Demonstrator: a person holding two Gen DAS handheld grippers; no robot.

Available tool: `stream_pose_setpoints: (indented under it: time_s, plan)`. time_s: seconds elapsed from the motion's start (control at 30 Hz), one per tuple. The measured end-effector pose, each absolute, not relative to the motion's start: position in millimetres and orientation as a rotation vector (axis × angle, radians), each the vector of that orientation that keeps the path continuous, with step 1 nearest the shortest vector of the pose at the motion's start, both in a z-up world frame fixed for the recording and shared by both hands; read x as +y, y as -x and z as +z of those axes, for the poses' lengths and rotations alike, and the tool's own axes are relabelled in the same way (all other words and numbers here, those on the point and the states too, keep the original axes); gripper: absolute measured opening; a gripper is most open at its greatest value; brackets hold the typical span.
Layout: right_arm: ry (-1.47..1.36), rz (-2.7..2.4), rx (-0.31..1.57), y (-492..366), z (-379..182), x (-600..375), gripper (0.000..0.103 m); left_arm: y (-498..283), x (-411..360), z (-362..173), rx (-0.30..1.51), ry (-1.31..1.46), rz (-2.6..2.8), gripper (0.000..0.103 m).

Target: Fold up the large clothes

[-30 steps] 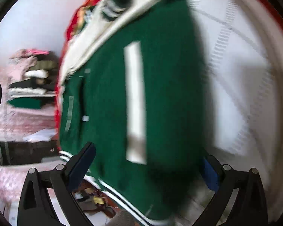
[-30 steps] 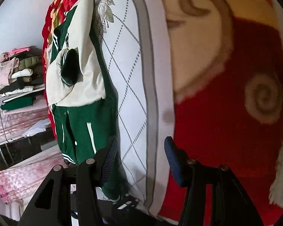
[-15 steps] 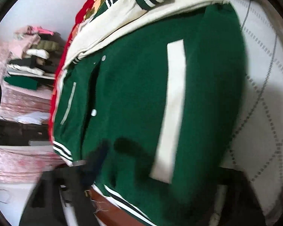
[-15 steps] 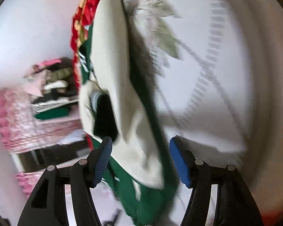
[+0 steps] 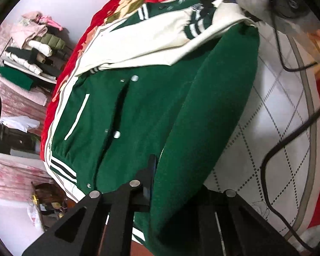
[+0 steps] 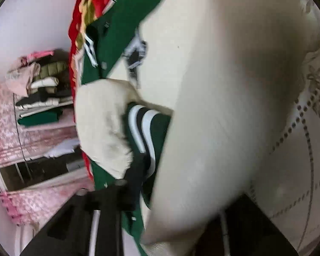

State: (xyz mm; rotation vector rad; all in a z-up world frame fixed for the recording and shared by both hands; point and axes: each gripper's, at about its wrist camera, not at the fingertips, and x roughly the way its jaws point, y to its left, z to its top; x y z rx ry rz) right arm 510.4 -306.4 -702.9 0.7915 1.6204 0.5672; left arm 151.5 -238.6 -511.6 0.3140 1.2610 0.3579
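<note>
Gripping jacket point(image 5: 151, 111) on bed point(image 5: 273, 115): left gripper point(image 5: 160, 183) just clamped green side edge | right gripper point(image 6: 157, 183) closing onto cream sleeve point(image 6: 219, 98), hold unclear | lengthwise fold starting.

Soft, even daylight; fisheye bending and dark corners in both views, the right wrist view smeared by blur.
</note>
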Motion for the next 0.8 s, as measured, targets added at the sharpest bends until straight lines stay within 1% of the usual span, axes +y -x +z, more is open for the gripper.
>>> stream_pose_setpoints:
  time_s: [0.03, 0.1, 0.3, 0.4, 0.5, 0.6, 0.67, 0.77, 0.8]
  plan:
    - [-0.786, 0.563, 1.611, -510.2, -694.1, -305.1, 0.017, -150.0, -234.9, -505.6, 1.253, -0.297, 0.357, 0.008]
    - [-0.763, 0.546, 1.580, -509.5, -663.6, -298.3, 0.014, -148.5, -217.8, -486.2, 1.232, -0.251, 0.344, 0.007]
    - [-0.614, 0.485, 1.533, -513.0, -575.9, -236.5, 0.014, -144.7, -151.6, -434.3, 1.194, -0.101, 0.299, 0.008]
    - [-0.531, 0.457, 1.520, -515.5, -534.8, -175.8, 0.014, -144.8, -107.4, -419.7, 1.192, -0.026, 0.288, 0.009]
    - [-0.456, 0.435, 1.521, -518.1, -508.6, -115.0, 0.014, -146.3, -48.7, -410.5, 1.201, 0.062, 0.294, 0.010]
    - [-0.395, 0.404, 1.531, -520.8, -495.6, -48.8, 0.014, -149.2, 12.1, -416.0, 1.225, 0.153, 0.300, 0.014]
    - [-0.363, 0.381, 1.536, -523.9, -495.5, -13.4, 0.014, -151.5, 51.9, -426.8, 1.244, 0.230, 0.296, 0.015]
    - [-0.301, 0.345, 1.555, -532.0, -513.2, 52.6, 0.014, -155.0, 111.2, -453.9, 1.277, 0.370, 0.271, 0.016]
    - [-0.271, 0.331, 1.571, -535.7, -525.2, 76.9, 0.014, -154.5, 132.6, -466.2, 1.289, 0.428, 0.265, 0.018]
